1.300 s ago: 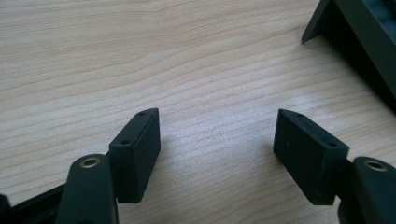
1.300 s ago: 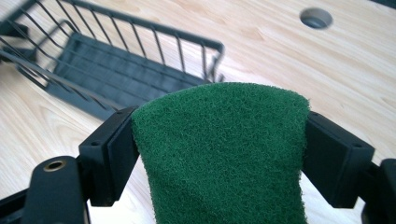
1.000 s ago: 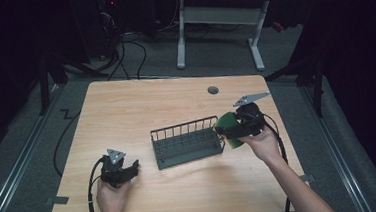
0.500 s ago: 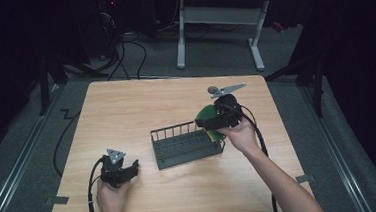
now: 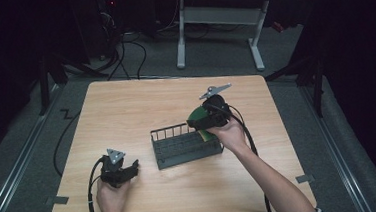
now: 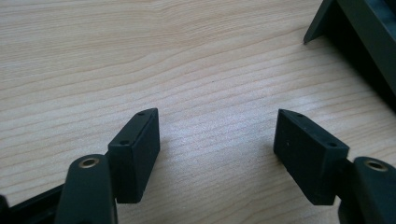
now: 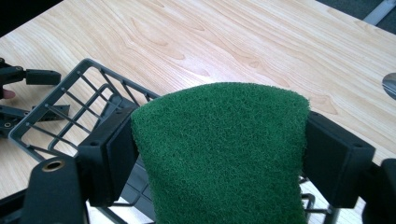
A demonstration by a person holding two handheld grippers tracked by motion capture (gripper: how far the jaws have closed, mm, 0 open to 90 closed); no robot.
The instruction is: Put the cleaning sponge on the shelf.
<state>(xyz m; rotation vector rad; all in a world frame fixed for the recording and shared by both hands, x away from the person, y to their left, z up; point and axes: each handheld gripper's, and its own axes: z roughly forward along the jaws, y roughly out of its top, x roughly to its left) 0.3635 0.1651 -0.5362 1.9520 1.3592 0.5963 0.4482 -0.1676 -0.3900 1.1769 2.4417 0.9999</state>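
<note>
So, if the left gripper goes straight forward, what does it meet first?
Probably the dark wire basket: its corner lies ahead, toward the right, beyond the open left gripper. Directly between the jaws is bare table; depth is uncertain.

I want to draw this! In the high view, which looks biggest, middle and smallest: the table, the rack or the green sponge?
1. The table, by far the biggest.
2. The rack.
3. The green sponge, smallest, though the right gripper hides part of it.

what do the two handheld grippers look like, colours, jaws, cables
Both are black. The left gripper and right gripper each carry a grey three-cornered plate on top and trail a black cable. Jaws are blocky black pads with small screw holes, on arms with brass-coloured pivots. The forearms are bare.
</note>
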